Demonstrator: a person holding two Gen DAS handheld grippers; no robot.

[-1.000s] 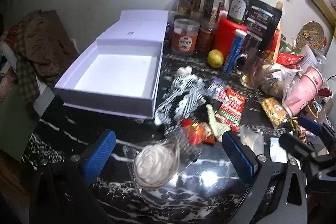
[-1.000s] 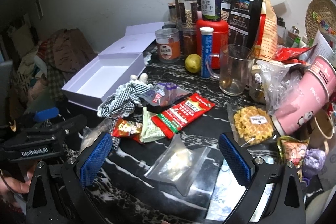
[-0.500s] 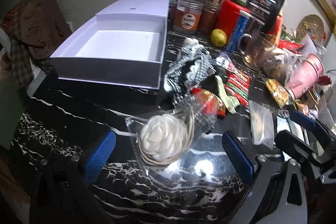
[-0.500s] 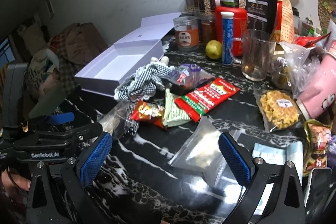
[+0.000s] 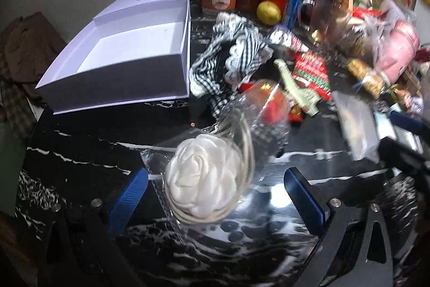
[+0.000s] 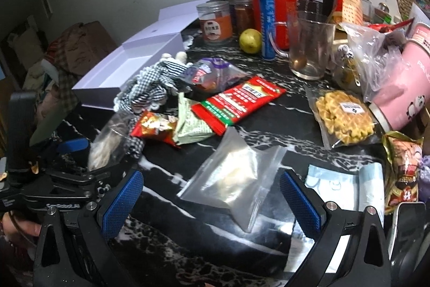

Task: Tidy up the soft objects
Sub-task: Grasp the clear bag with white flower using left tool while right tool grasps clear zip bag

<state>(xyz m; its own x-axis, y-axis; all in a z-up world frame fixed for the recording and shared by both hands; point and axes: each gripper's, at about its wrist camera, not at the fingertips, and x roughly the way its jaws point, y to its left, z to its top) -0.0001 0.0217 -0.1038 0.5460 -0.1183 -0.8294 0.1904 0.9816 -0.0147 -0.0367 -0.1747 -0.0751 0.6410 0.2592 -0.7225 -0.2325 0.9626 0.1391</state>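
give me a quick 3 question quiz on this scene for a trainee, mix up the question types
1. True or false: the white box already holds the checked cloth.
2. What sits between the fingers of the left gripper?
   A. a lemon
   B. a white fabric flower in a clear bag
   C. a waffle
3. Fill in: both grippers are ____ (open or shut).

Key
1. False. The box is empty; the cloth lies on the table beside it.
2. B. The white fabric flower lies between the fingers, not yet clamped.
3. Open. The right gripper frames a clear bag without gripping it.
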